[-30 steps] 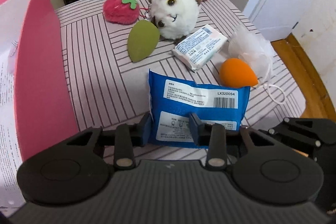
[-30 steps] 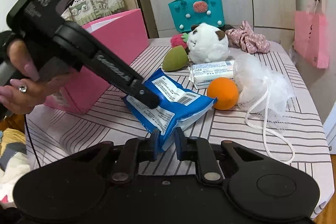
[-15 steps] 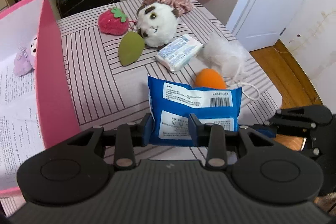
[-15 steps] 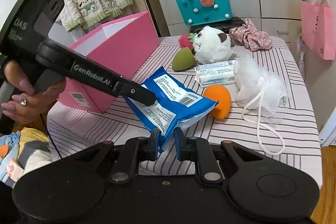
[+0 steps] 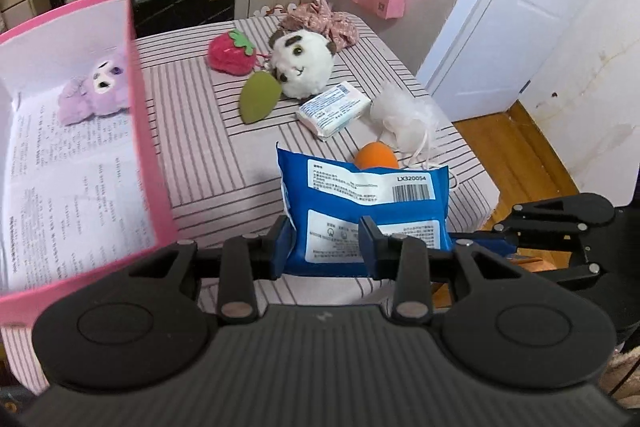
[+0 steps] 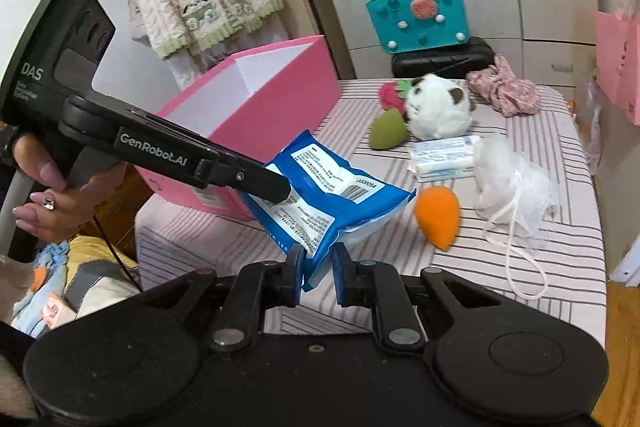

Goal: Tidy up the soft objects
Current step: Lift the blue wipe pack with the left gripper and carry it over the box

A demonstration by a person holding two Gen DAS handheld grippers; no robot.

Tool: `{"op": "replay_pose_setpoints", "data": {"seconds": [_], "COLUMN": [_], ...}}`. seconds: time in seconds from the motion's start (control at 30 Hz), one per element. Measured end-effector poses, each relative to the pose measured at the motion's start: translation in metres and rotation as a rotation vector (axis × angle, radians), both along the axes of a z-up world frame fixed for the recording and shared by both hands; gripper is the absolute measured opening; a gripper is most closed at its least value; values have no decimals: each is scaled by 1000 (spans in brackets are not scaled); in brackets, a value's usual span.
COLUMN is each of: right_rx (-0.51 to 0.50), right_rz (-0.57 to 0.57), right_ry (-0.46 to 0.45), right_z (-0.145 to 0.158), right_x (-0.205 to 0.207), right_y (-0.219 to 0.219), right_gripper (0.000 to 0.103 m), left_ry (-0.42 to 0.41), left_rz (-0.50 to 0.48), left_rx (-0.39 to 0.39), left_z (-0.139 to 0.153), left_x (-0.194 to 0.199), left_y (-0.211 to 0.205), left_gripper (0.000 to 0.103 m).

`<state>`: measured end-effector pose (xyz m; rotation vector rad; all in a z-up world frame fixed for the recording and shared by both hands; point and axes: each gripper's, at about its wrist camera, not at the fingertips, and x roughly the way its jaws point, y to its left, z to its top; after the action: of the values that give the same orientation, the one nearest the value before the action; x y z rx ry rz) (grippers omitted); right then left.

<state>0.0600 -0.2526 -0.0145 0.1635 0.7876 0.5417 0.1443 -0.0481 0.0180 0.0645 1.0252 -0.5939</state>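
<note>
A blue soft pack with white labels [image 5: 368, 203] [image 6: 324, 195] hangs in the air above the striped table [image 5: 200, 131]. My left gripper [image 5: 326, 241] is shut on its near edge. My right gripper [image 6: 317, 269] is shut on one corner of the same pack. In the right wrist view a person's hand [image 6: 60, 199] holds the left gripper's black handle. The pink box [image 5: 148, 155] [image 6: 280, 99] stands open at the left with a purple plush [image 5: 96, 87] inside.
On the table lie a red strawberry plush [image 5: 230, 53], a green sponge [image 5: 260, 97], a white round plush [image 5: 302, 63], a white wipes pack [image 5: 334, 105], a white mesh puff [image 5: 404, 119], an orange sponge [image 6: 438, 215] and a pink scrunchie [image 6: 504, 89]. A teal bag [image 6: 416, 15] stands behind.
Both grippers have risen with the blue pack and drawn toward the pink box. More of the box's inside, with the purple plush, has come into the left wrist view.
</note>
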Motion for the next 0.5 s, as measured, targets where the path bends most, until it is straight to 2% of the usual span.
{"op": "replay_pose_setpoints", "data": {"seconds": [0.5], "right_rx": [2], "right_rz": [175], "right_ry": [40], "right_z": [41], "right_x": [-11], "right_y": [51], "right_gripper": [19], "left_ry": [72], "left_rz": [127], "left_rx": [-92], "left_z": [27], "left_x": [-40], "left_y": [77], "left_gripper": [35]}}
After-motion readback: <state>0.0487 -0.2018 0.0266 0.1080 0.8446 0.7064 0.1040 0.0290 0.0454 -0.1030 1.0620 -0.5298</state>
